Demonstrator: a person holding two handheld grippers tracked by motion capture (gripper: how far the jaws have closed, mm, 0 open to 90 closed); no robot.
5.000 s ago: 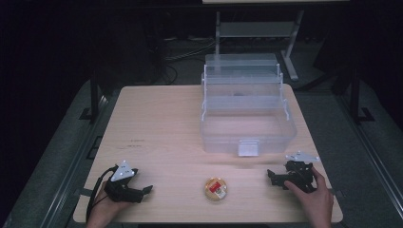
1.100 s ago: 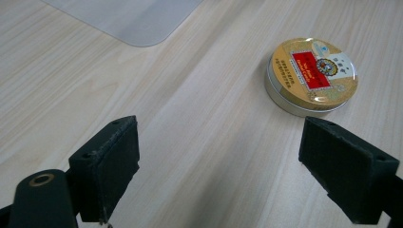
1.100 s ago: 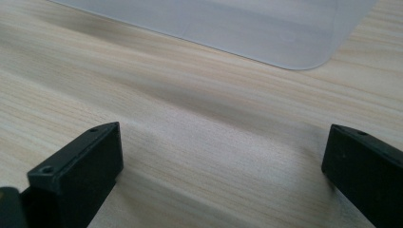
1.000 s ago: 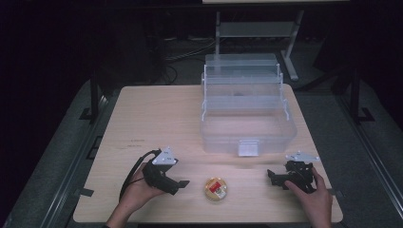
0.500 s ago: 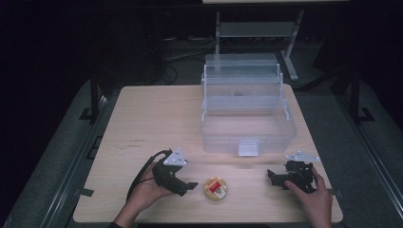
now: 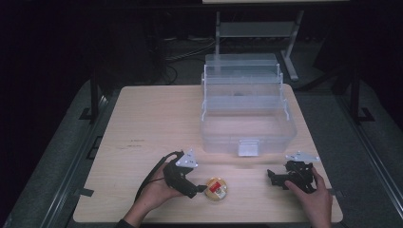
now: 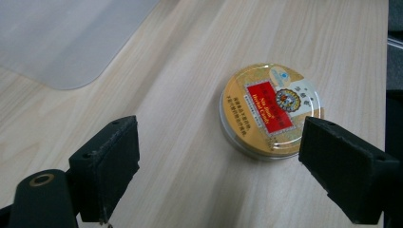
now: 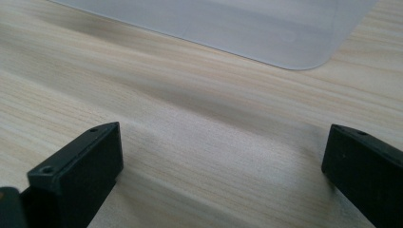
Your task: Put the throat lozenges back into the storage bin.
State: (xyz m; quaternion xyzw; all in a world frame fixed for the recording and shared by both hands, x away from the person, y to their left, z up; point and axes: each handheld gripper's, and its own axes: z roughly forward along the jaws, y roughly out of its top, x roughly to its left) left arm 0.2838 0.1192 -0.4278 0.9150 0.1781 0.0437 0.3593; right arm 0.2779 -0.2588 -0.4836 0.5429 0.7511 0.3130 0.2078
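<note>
A person seated at a pale wooden table (image 6: 157,118) holds a two-jaw gripper in each hand, the left gripper (image 6: 196,188) drawn up beside a small round tin (image 6: 216,189) that lies flat near the table's front edge, at about 6 o'clock from the table's middle. In the left gripper view the tin (image 7: 271,110), gold-rimmed with a red label panel on its lid, sits on the bare wood ahead of the left gripper (image 7: 237,175), toward 1 o'clock, nearer the right-hand jaw than the left; the jaws stand wide apart and neither appears to touch the tin, though the right-hand one partly overlaps its rim and contact there cannot be ruled out. The right gripper (image 6: 274,176) rests low over the table at about 4 o'clock from the table's middle, well apart from the tin, the hand (image 6: 313,199) behind it. In the right gripper view, the jaws of the right gripper (image 8: 223,175) are likewise spread wide with only wood grain between them. A clear plastic box (image 6: 244,118), its tiered trays folded open, stands at about 2 o'clock on the table, its latch facing the person; its rounded base corner (image 8: 266,33) shows at 12 o'clock in the right gripper view
</note>
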